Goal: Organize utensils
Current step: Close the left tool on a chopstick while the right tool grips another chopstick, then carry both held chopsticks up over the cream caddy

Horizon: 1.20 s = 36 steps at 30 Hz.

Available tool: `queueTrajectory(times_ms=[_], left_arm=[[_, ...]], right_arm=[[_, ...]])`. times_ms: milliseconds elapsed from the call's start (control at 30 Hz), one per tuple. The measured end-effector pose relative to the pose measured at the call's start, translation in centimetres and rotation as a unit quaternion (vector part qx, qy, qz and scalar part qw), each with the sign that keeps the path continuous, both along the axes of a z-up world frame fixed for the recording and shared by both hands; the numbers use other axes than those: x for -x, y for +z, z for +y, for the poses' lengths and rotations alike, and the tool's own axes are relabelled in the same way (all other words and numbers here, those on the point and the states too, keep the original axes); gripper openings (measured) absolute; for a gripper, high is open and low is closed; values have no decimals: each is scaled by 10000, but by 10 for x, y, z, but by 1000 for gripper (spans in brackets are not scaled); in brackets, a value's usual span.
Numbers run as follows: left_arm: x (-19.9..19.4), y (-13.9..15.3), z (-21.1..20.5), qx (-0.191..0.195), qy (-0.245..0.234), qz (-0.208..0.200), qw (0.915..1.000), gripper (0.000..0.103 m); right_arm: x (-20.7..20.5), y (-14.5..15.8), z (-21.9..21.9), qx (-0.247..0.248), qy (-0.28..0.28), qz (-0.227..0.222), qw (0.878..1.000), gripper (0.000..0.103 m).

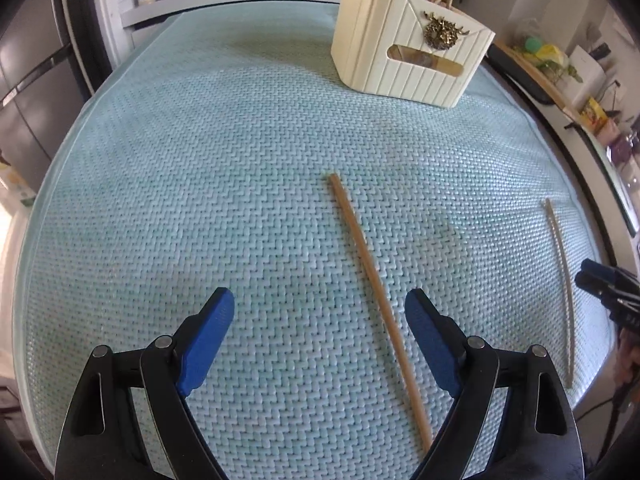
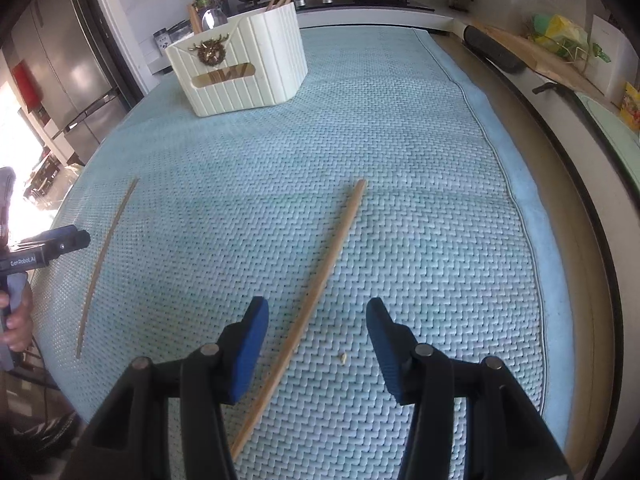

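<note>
From the left wrist view, the left tool [image 1: 320, 312] hangs low over the pale green woven mat [image 1: 200, 160] with its blue fingers [image 1: 212, 336] spread wide and holding nothing. A wooden chopstick [image 1: 376, 292] lies flat on the mat between those fingers, closer to the right-hand one, its far tip pointing roughly toward the cream utensil caddy [image 1: 408, 52] and its near end running under the tool's black frame. The caddy stands upright at the far end of the mat, well apart from the chopstick, with a metal spoon and several wooden sticks rising out of its top and a dark bronze ornament [image 1: 442, 34] fixed on its front. A second, thinner chopstick [image 1: 562, 280] lies to the right of the first, near the mat's edge, and the right tool [image 1: 600, 280] shows just beside it. From the right wrist view, the right tool [image 2: 316, 320] likewise has its blue fingers [image 2: 248, 348] spread apart and empty, above a chopstick [image 2: 316, 288] that lies on the mat between them, nearer the left-hand one. The caddy [image 2: 248, 68] stands far beyond it, up and to the left. The other chopstick [image 2: 104, 256] rests off to the left, with the left tool [image 2: 48, 248] close by its side. A pale crumb [image 2: 343, 357] sits on the mat [image 2: 420, 160] between the fingers.
</note>
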<state>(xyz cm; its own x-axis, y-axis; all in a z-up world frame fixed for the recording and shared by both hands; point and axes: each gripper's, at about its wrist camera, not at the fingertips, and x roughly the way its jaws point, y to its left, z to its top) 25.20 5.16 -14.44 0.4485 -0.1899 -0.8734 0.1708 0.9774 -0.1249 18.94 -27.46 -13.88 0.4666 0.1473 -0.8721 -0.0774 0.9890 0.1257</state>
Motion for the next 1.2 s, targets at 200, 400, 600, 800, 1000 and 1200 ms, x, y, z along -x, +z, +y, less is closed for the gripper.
queueTrajectory(times_ms=[200,400,600,800,1000,1200], left_arm=[[-23,-11,-18,-408,-155,142,9989,82],[-45,-16,-36,-616,-401,251,9970,76],[-54,-11,-55,-639,-671,312,9952,28],[-45,-8,-64,-488,-686,119,9964,5],[-32,15,-52,-126,-595,-286,9977,3],[-19,61,-37,172,-430,-900,9949,3]], right_arm=[[-23,-12,5,-28,13,350,9994,52],[-57,-12,15,292,214,579,9977,34],[-89,-14,18,484,151,623,9968,10],[-101,-15,14,210,30,376,9991,7],[-80,14,-2,-350,-35,-383,9986,7],[-59,58,-7,-613,-42,-1093,9921,7]])
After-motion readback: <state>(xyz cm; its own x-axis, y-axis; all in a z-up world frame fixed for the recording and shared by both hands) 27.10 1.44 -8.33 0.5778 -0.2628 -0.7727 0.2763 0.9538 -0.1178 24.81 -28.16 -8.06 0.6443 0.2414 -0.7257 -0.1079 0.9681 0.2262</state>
